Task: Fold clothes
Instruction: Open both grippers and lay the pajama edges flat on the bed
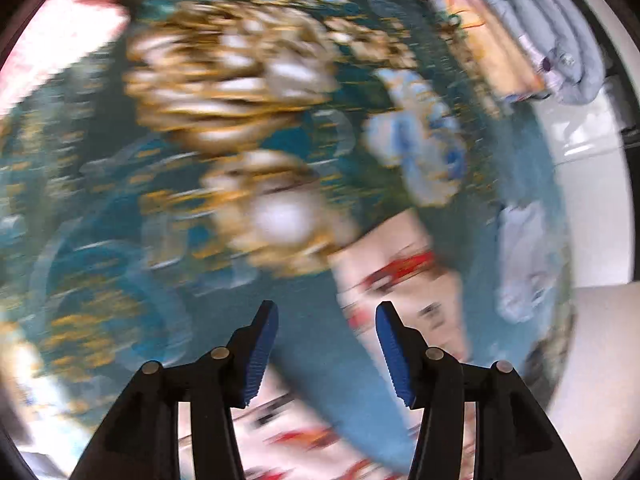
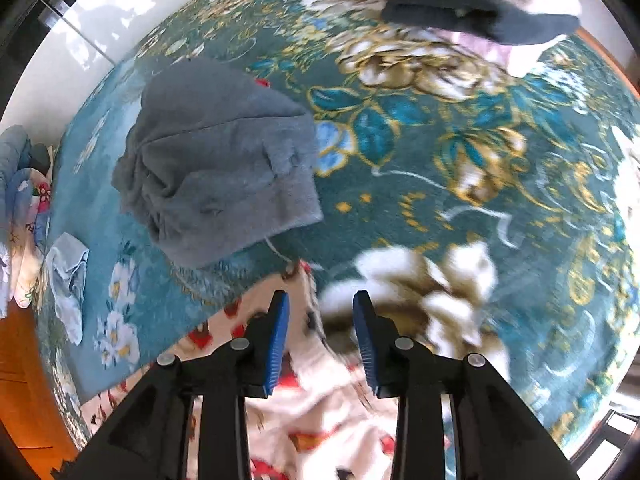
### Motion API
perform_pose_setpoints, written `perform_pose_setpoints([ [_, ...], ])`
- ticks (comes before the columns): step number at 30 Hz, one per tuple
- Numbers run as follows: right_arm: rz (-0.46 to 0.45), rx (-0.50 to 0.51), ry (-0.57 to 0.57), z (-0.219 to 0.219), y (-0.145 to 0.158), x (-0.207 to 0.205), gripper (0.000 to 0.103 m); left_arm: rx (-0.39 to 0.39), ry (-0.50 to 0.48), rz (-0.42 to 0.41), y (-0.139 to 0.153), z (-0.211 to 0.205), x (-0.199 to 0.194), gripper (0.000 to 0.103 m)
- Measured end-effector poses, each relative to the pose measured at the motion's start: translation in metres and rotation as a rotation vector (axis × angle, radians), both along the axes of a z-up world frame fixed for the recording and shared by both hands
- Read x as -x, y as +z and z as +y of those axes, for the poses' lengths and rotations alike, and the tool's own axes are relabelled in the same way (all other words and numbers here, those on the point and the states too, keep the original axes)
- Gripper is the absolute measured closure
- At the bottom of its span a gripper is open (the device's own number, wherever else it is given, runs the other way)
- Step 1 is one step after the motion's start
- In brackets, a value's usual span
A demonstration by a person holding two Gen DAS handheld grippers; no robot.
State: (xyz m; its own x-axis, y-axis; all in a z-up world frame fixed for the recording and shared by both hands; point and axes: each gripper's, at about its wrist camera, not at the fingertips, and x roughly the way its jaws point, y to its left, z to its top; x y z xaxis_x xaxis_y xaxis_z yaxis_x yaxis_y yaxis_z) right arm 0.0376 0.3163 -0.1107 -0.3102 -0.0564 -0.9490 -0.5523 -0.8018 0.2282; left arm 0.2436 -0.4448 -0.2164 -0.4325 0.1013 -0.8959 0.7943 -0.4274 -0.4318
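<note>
A white garment with a red print lies on the teal flowered carpet, blurred in the left wrist view. My left gripper hovers above it, open, with nothing between its blue pads. In the right wrist view the same white printed garment spreads under my right gripper. Its jaws stand apart and the pads do not press on the cloth. A folded grey garment rests on the carpet ahead to the left.
A stack of folded clothes sits at the carpet's edge, also seen as the stack. A crumpled light blue cloth lies near it. Dark and white garments are heaped at the far side. Wooden floor borders the carpet.
</note>
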Motion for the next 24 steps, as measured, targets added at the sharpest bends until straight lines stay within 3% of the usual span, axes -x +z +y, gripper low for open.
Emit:
perform_pose_setpoints([
  [5,-0.068,0.047,-0.083,0.008,0.01,-0.068,0.06,-0.078,0.043,-0.142,-0.028,0.009,-0.075,0.048],
  [12,-0.176,0.189,-0.261,0.004,-0.022,-0.163,0.053,-0.085,0.105,-0.192,-0.056,0.025,-0.095,0.05],
  [17,-0.138,0.229,-0.331,-0.002,-0.046,-0.166,0.053,-0.05,0.069,-0.214,-0.055,0.032,-0.093,0.051],
  [20,-0.124,0.188,-0.377,0.004,-0.054,-0.154,0.053,-0.047,0.088,-0.22,-0.055,0.033,-0.096,0.053],
  [24,-0.124,0.165,-0.434,0.008,-0.056,-0.147,0.051,-0.052,0.118,-0.214,-0.054,0.034,-0.099,0.07],
])
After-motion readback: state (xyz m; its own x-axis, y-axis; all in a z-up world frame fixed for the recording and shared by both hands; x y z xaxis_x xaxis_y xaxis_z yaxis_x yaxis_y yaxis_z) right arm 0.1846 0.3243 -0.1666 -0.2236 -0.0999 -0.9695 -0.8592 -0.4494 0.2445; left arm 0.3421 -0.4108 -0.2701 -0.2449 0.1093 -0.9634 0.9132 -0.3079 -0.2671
